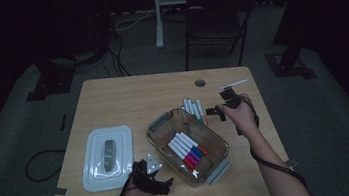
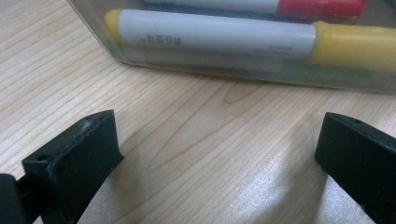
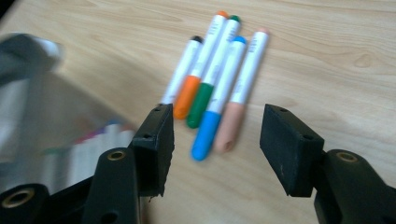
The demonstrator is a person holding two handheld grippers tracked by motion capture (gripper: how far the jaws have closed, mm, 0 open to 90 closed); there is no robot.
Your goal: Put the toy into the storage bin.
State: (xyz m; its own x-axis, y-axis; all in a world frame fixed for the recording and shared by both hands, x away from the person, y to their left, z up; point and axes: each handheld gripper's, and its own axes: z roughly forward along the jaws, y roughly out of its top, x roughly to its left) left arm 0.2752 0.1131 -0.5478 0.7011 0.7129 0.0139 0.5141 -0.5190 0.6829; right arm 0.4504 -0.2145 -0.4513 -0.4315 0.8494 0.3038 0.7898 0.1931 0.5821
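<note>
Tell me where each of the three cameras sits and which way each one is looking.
High view: above the person's side, looking forward and down on the table; both forearms, left gripper and right gripper show.
Left gripper view: low over the tabletop, facing the clear box wall; its two black jaws stand apart.
Right gripper view: above the table, looking down at five loose markers; its jaws stand apart, nothing between them.
Shared: the high view and right gripper view both show those loose markers and the box.

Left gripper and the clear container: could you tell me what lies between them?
Bare wood table; the left gripper view shows nothing between the left gripper and the clear container.
</note>
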